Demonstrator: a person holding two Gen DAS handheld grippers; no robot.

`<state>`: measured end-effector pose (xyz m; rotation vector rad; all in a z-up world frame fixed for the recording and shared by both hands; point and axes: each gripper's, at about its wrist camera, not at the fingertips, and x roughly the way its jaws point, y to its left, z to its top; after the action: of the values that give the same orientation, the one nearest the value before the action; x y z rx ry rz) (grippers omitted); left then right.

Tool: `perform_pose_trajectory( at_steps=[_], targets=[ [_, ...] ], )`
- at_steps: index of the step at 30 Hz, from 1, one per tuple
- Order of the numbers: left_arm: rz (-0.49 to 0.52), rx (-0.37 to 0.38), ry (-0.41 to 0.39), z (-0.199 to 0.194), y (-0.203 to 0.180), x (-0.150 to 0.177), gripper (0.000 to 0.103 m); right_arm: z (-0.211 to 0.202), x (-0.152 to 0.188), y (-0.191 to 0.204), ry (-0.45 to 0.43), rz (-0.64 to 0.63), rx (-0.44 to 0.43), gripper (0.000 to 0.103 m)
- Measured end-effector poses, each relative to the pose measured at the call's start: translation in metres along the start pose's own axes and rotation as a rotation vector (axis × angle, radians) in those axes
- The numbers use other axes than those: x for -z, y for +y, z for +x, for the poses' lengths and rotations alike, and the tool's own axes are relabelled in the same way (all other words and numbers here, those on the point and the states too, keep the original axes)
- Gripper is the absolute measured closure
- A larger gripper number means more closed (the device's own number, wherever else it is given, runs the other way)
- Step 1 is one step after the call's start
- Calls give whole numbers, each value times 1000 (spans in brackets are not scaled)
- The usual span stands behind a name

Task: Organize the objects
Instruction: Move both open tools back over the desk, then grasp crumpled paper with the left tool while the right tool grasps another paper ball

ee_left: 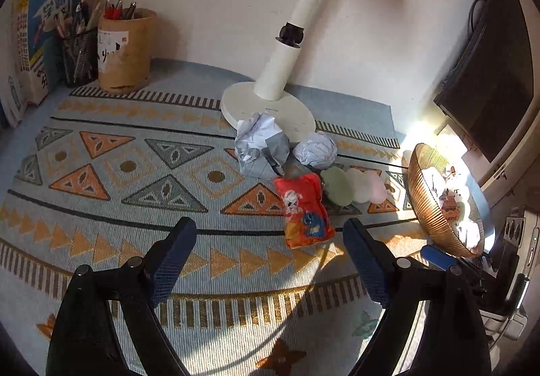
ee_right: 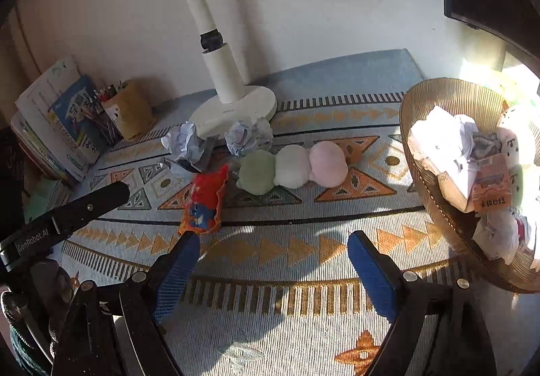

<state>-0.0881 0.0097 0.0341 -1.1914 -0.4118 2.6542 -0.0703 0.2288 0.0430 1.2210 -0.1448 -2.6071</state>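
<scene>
A red snack packet (ee_left: 303,210) (ee_right: 204,202) lies on the patterned cloth, with two crumpled paper balls (ee_left: 261,148) (ee_right: 187,145) behind it by the lamp base. Beside it lies a soft toy of green, white and pink puffs (ee_left: 354,187) (ee_right: 293,167). A gold wire basket (ee_left: 435,204) (ee_right: 449,99) at the right holds crumpled paper and packets. My left gripper (ee_left: 271,232) hovers open just in front of the red packet, nothing between its fingers. My right gripper (ee_right: 273,246) is open and empty too, left of the basket. The left gripper's black finger (ee_right: 84,207) shows at the right wrist view's left.
A white desk lamp (ee_left: 270,106) (ee_right: 233,109) stands at the back against the wall. Two pen holders (ee_left: 125,52) and books (ee_left: 37,38) (ee_right: 57,119) fill the back left corner. A dark monitor (ee_left: 489,72) and a power strip (ee_left: 516,234) sit at the right.
</scene>
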Motion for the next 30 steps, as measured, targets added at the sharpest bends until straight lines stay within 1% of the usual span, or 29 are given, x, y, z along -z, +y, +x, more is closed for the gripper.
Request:
perform_pose_trajectory(
  at_steps=[2,3,5,9,12,13,14,15,16,17,18,20,21,22,25,28,30],
  targets=[
    [31,-32,-2,20,-2,-17,15,13,-24,0,-14,12,1,11],
    [43,-53,-5,31,-2,-22,15,21,-34,-1,-17,28,-9,11],
    [67,-68,-2,53,-3,-28,16,39,-53,-4,-19,57,-46,11],
    [102,-129,2,89,-7,-38,17,82,-78,-3,21,68,-79,11],
    [106,-102,25,104,-7,-44,19,119,-88,-1,87,78,-110,12],
    [111,-109,33,110,-7,-45,20,128,-88,0,94,72,-114,17],
    [116,-114,42,116,-7,-43,30,134,-87,0,94,68,-123,24],
    [119,-114,75,122,-7,-42,38,139,-86,0,91,63,-129,34],
    [122,-110,96,125,-7,-42,46,139,-84,0,60,52,-112,38],
    [128,-103,74,123,-8,-42,50,137,-80,0,26,44,-102,41],
    [132,-94,68,123,-9,-41,51,134,-79,1,21,43,-94,49],
    [133,-92,63,123,-8,-40,53,129,-78,-1,0,52,-109,50],
    [131,-102,48,121,-8,-39,53,128,-78,-2,-7,55,-107,50],
    [128,-125,23,118,-8,-38,53,125,-77,-5,-19,63,-110,50],
    [145,-144,-38,108,-14,-35,53,115,-78,-12,-68,94,-126,51],
    [164,-169,-90,99,-17,-32,53,100,-77,-16,-128,98,-98,51],
    [172,-190,-117,95,-18,-31,53,80,-76,-15,-182,92,-55,51]
  ],
)
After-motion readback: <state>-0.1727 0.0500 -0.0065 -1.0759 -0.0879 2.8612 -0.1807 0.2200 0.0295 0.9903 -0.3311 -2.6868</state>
